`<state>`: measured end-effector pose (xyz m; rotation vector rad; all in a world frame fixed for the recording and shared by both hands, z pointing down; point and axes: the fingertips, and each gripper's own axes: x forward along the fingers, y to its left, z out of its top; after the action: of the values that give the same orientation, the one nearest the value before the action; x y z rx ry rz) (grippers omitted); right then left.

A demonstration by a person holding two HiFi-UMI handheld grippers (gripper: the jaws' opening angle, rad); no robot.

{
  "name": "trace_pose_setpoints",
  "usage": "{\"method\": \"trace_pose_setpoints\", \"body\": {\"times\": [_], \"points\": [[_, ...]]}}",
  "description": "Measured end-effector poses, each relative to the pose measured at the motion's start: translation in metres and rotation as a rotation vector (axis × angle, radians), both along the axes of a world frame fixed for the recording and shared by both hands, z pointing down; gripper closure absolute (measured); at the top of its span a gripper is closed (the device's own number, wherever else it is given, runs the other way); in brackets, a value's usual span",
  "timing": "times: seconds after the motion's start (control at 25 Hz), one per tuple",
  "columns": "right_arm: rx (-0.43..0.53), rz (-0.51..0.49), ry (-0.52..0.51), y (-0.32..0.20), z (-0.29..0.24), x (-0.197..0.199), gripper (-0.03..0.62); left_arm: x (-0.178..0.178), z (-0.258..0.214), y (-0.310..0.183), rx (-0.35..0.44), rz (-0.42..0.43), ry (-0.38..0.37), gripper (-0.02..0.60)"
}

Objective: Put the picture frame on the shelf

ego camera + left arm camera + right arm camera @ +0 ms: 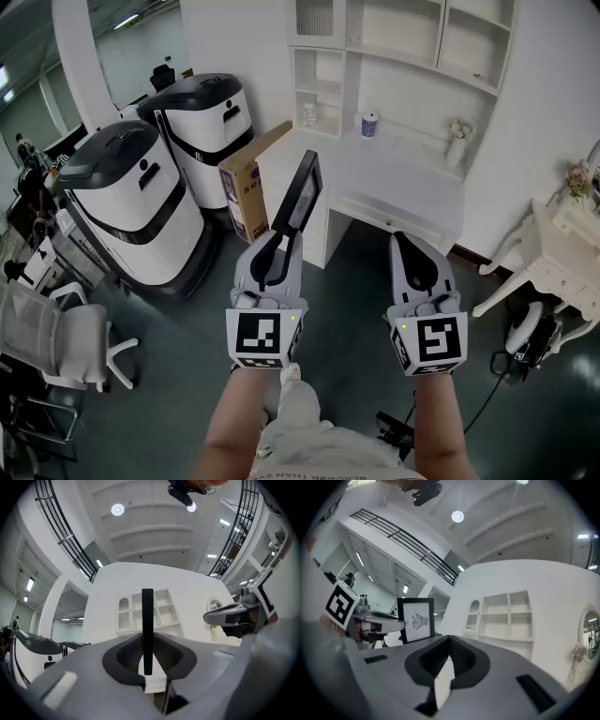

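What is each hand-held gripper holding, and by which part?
The left hand-held gripper grips the black picture frame by one edge; the right hand-held gripper holds nothing.

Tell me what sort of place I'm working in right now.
Probably a test lab or hall with a mock room set up in it: a white desk with shelves stands at one side, while two big white machines and office chairs crowd the dark floor beside it.
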<state>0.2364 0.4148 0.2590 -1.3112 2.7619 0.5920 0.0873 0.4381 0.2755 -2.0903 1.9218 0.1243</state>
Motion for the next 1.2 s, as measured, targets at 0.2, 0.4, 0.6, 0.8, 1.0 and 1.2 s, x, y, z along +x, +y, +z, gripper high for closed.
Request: {"method": "trace_pose_setpoints", "body": {"times": [0.2,0.4,0.6,0.8,1.0,1.2], "points": [[0.000,-0.001,0.010,-0.011,0.000,0.000,0.586,-0.005,-0.003,-0.013,0.008,-0.010,0.008,0.514],[0.009,0.003,-0.002,-0.034,-0.004,-0.004,0.586,-0.014,0.002,-0.041,-0.010,-0.003,0.017,0.514],[0.004,0.007,0.012,-0.075,-0.004,-0.016,0.586,-0.028,0.002,-0.084,-0.012,0.001,0.034,0.514],[0.000,0.011,0.024,-0.130,-0.006,-0.034,0.586,-0.045,0.000,-0.144,-0.015,0.012,0.040,0.514],[-0.012,0.024,0.029,-0.190,-0.005,-0.058,0.586,-0.067,-0.002,-0.207,-0.017,0.027,0.047,0.514],[-0.016,0.038,0.016,-0.243,-0.006,-0.084,0.586,-0.094,-0.002,-0.261,-0.021,0.037,0.043,0.514]]}}
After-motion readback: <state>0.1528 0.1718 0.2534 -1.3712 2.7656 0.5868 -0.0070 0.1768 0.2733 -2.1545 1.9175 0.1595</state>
